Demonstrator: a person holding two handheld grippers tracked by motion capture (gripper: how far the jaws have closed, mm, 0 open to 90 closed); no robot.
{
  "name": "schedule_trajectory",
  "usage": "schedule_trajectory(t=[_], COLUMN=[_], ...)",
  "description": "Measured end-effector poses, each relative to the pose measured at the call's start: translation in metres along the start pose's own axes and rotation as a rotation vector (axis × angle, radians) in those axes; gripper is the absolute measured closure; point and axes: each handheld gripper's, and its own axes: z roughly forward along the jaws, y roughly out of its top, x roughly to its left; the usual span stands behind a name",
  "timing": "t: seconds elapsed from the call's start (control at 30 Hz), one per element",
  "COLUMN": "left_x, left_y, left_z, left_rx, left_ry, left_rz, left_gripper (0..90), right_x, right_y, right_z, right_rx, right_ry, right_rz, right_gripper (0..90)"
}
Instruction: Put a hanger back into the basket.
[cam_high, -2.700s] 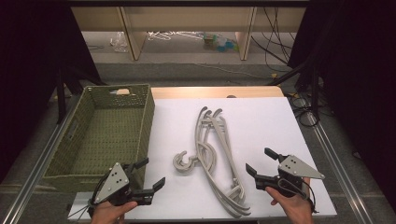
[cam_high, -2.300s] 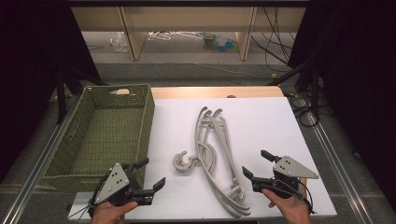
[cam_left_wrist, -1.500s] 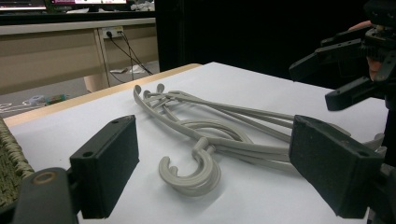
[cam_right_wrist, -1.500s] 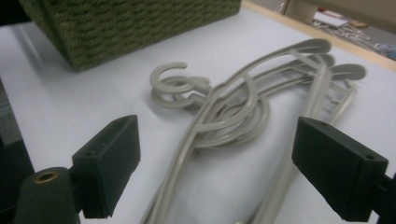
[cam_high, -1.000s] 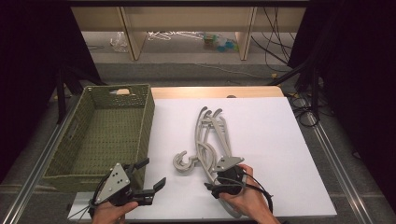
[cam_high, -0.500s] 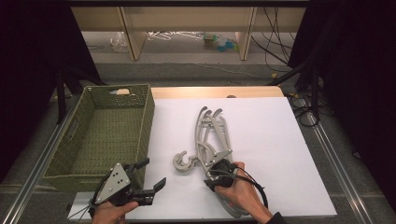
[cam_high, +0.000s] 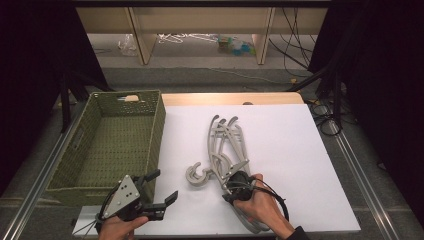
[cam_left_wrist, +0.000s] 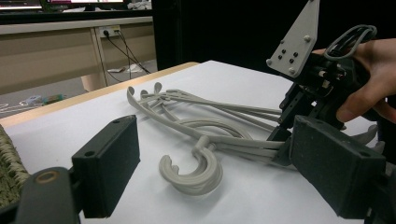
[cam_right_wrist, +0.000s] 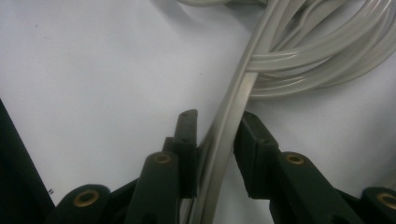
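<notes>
Left gripper (cam_high: 156, 192) parked at near table edge beside green basket (cam_high: 112, 145), jaws wide apart, nothing between; unchanged from earlier frames. Right gripper (cam_high: 231, 186) moved in from the right side onto the pile of grey hangers (cam_high: 225, 150) mid-table; jaws just been closing, one hanger arm (cam_right_wrist: 233, 121) now between them. Left pad touching the arm, small gap still visible on the other side, so not yet clamped. Hangers lying flat on white sheet (cam_high: 300, 150), same spot as before, hooks toward basket.
</notes>
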Motion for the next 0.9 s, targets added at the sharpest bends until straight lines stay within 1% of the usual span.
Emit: schedule_trajectory(t=[0.07,0.2,0.27,0.37,0.4,0.43,0.47,0.5,0.57,0.63,0.67,0.7,0.77,0.8,0.83,0.87,0.9], left_x=[0.0,0.0,0.0,0.0,0.001,0.0,0.0,0.0,0.0,0.0,0.0,0.0,0.0,0.0,0.0,0.001,0.001], left_y=[0.0,0.0,0.0,0.0,0.0,0.0,0.0,0.0,0.0,0.0,0.0,0.0,0.0,0.0,0.0,0.0,0.0], left_z=[0.0,0.0,0.0,0.0,0.0,0.0,0.0,0.0,0.0,0.0,0.0,0.0,0.0,0.0,0.0,0.0,0.0], left_rx=[0.001,0.001,0.002,0.002,0.002,0.002,0.002,0.002,0.002,0.002,0.002,0.001,0.002,0.002,0.002,0.0,0.0], left_ry=[-0.001,0.0,-0.002,-0.002,-0.002,-0.003,-0.001,-0.001,-0.001,0.0,-0.001,0.0,0.0,-0.002,-0.002,-0.001,0.0], left_rz=[-0.001,0.0,0.003,0.002,0.012,0.004,-0.002,-0.003,-0.002,-0.001,0.006,-0.001,0.001,0.001,0.001,0.005,0.007], left_gripper=[15.7,15.8,15.8,15.8,15.8,15.8,15.8,15.8,15.7,15.8,15.8,15.8,15.8,15.8,15.8,15.8,15.8], right_x=[-0.001,-0.002,-0.002,-0.004,-0.004,-0.004,-0.005,-0.006,-0.006,-0.007,-0.007,-0.007,-0.008,-0.01,-0.01,-0.011,-0.012], right_y=[-0.001,-0.001,-0.001,-0.001,-0.001,-0.001,0.001,0.002,0.002,0.002,0.002,0.002,0.001,0.002,0.002,0.002,0.002], right_z=[-0.002,-0.004,-0.004,-0.003,-0.002,-0.002,-0.004,-0.004,-0.005,-0.006,-0.007,-0.007,-0.008,-0.013,-0.013,-0.016,-0.019], right_rx=[0.003,0.005,0.006,0.011,0.009,-0.002,-0.011,-0.009,-0.006,-0.008,-0.003,0.0,-0.001,-0.002,-0.002,-0.012,-0.012], right_ry=[0.005,0.015,0.017,0.03,0.029,0.02,0.01,0.014,0.018,0.019,0.018,0.013,0.016,0.021,0.021,0.028,0.025], right_rz=[-0.005,0.004,0.001,0.013,0.014,0.013,0.017,0.003,0.006,0.005,0.008,0.012,0.008,0.012,0.012,0.008,0.004], right_gripper=[71.7,71.7,71.7,71.3,70.4,69.5,71.2,72.6,74.1,74.7,75.1,75.4,76.1,78.3,78.3,80.0,81.7])
